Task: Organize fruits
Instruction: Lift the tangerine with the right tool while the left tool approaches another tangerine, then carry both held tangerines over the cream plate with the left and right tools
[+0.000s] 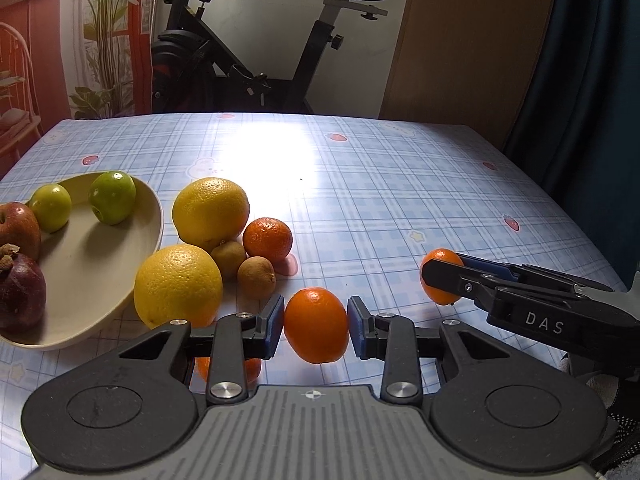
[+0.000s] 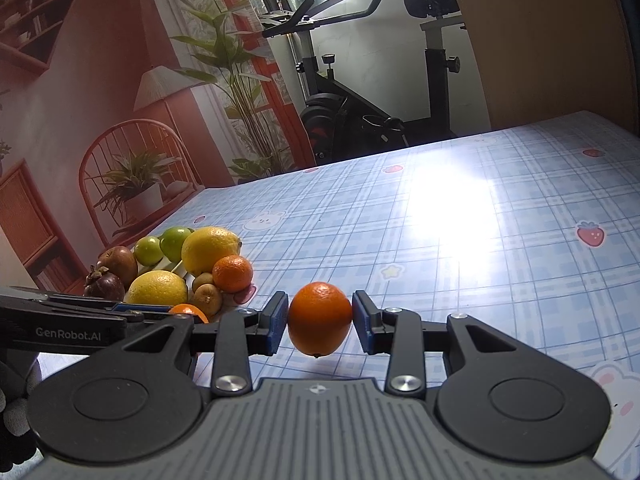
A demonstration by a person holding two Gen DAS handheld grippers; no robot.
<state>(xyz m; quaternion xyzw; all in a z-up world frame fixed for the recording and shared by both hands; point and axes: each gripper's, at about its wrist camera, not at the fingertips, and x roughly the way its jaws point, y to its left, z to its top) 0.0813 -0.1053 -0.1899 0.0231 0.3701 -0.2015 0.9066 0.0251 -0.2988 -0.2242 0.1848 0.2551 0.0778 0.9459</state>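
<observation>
The left black two-finger gripper (image 1: 316, 326) tilts downward, blue-padded jaws pressed on a small orange fruit (image 1: 316, 325); the right black gripper (image 2: 320, 322) likewise clamps another orange fruit (image 2: 320, 318).

— Where were the tangerines?
— One small orange tangerine (image 1: 316, 325) sat low in the frame's centre, another (image 2: 320, 318) likewise in the right wrist view.
— And the rest?
— Lower left: a cream plate (image 1: 132, 280) held two green apples (image 1: 112, 203), a red apple (image 1: 18, 228) and a dark mangosteen (image 1: 20, 296). Beside its rim lay two yellow oranges (image 1: 178, 286), two brown kiwis (image 1: 256, 278) and a third tangerine (image 1: 267, 239).
</observation>
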